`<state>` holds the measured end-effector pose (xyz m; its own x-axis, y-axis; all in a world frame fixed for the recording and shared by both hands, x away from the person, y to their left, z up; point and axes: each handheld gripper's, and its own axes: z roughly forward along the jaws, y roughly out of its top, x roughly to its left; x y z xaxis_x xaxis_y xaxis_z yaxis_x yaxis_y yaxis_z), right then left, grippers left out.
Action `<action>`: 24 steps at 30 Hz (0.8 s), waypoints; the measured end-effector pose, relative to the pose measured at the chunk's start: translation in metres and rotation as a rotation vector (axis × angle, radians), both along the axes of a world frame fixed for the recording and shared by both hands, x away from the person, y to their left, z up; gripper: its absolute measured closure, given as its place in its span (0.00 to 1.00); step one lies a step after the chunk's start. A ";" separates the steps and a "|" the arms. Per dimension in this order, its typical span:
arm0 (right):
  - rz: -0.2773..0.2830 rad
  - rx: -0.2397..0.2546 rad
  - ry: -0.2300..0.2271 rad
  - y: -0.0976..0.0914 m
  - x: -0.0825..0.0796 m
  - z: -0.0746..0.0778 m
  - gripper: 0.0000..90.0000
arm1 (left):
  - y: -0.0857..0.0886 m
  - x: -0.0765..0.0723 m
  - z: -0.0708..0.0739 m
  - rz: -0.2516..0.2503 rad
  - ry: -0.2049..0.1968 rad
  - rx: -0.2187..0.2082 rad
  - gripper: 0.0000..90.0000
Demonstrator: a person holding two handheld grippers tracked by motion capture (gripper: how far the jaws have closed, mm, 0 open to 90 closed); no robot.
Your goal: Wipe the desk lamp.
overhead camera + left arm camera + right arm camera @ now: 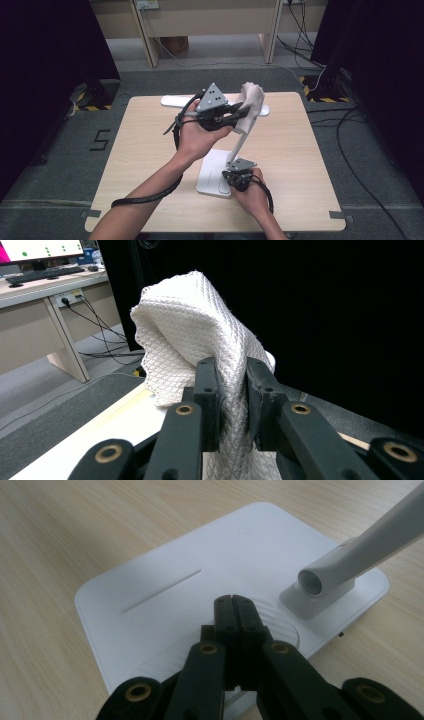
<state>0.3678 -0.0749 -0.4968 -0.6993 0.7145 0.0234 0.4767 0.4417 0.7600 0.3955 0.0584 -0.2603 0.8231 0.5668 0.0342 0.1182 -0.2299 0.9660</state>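
A white desk lamp stands on the wooden table [150,150], with a flat base [210,172] [165,595], a slanted arm [241,141] [370,545] and a long head bar [172,101]. A white waffle-weave cloth [252,100] [190,315] is draped around the top of the arm. My left gripper [241,113] [231,375] is shut on the cloth, with the fabric pinched between its pads. My right gripper [232,176] [235,600] is shut with nothing in it. Its tips rest low over the lamp base, beside the arm's socket.
The table's front edge lies just below both forearms. Cables [350,140] trail over the grey floor at the right. A light wooden desk [210,20] stands at the back, and dark curtains hang at both sides.
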 end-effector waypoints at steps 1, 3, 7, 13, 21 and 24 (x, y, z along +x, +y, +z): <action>0.001 0.000 0.001 0.000 0.000 0.000 1.00 | -0.003 0.000 0.000 -0.004 0.001 0.001 0.86; 0.001 0.000 0.001 0.000 0.000 0.000 1.00 | -0.004 0.000 0.000 -0.006 -0.001 0.002 0.86; 0.002 0.000 -0.001 0.000 0.000 0.000 1.00 | -0.007 0.000 0.000 -0.012 0.000 0.004 0.86; 0.002 0.001 -0.002 0.000 0.000 0.000 1.00 | -0.013 -0.001 0.000 -0.022 0.001 0.007 0.86; 0.002 0.002 -0.002 0.000 0.000 0.000 1.00 | -0.019 -0.003 -0.001 -0.032 -0.014 0.020 0.86; 0.003 0.002 -0.003 0.000 0.000 0.000 1.00 | -0.021 -0.003 -0.001 -0.036 -0.018 0.025 0.86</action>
